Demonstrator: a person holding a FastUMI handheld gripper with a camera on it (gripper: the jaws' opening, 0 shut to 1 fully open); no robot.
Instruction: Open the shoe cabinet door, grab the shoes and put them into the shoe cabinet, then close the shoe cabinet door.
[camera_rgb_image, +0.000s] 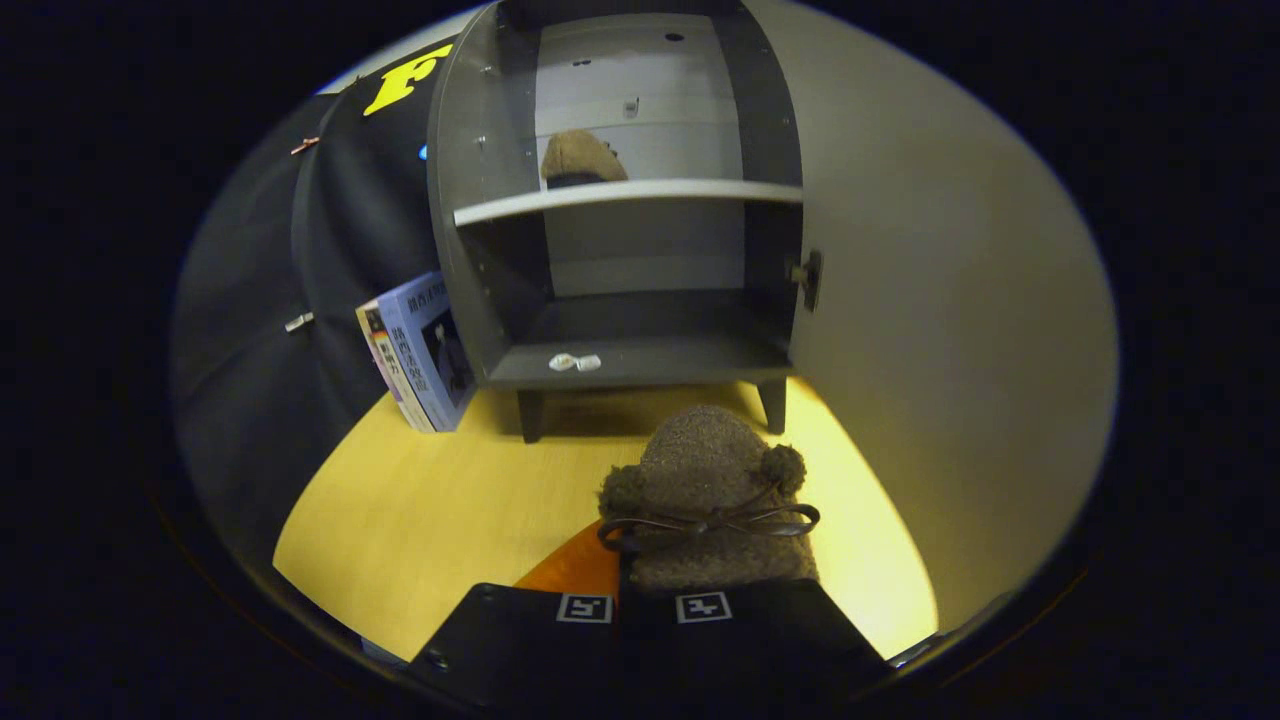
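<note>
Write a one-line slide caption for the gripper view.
Gripper holds a brown shoe before the open cabinet; another shoe sits on its shelf.

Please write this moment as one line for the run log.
door: open | gripper: shut on brown shoe | other shoe: on upper shelf | next: probably carry shoe into cabinet

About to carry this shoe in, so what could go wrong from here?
1. The jaws hold the brown shoe only by its near end; it may sag or slip.
2. The shelf edge sits across the way in; a high approach could clip it, or crowd the other shoe up there.
3. The open door stands close alongside and could be bumped.
</note>
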